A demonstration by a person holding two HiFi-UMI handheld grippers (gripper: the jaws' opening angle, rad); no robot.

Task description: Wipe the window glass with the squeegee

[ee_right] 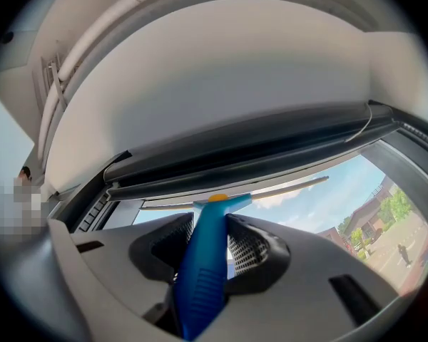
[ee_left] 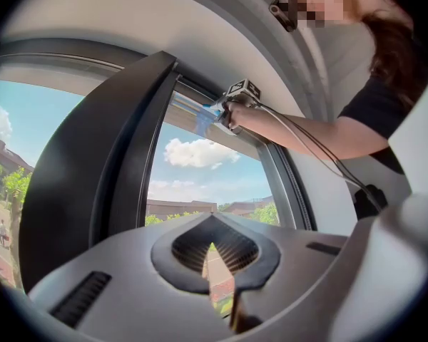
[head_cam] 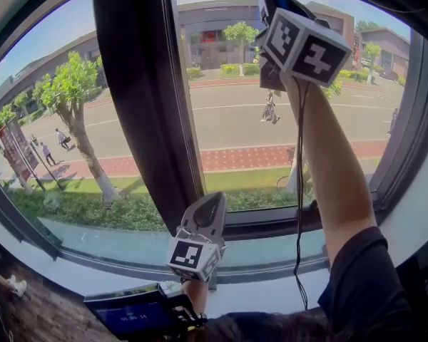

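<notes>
Nearest, the left gripper [head_cam: 212, 199] hangs low by the sill [head_cam: 271, 254]. Its jaws are pressed together on nothing, with only a thin slit of daylight between them. It has no part in the stroke and is best kept clear of the pane.

Higher up, on an outstretched arm, the right gripper [ee_right: 212, 242] is clenched on the blue handle of the squeegee [ee_right: 200, 283]. The blade lies crosswise at the very top of the window glass [head_cam: 335, 127], just under the dark upper frame [ee_right: 257, 144] and right of the mullion [head_cam: 135, 98]. This looks like the start of a downward pull.

To do it well, the blade should sit level against the glass under even pressure. The pull should then run straight down to the lower frame [head_cam: 271, 223] without lifting.

No view shows whether the rubber edge actually touches the glass. In the head view the top edge cuts off nearly all of the squeegee, and the marker cube [head_cam: 304, 45] hides the jaws.
</notes>
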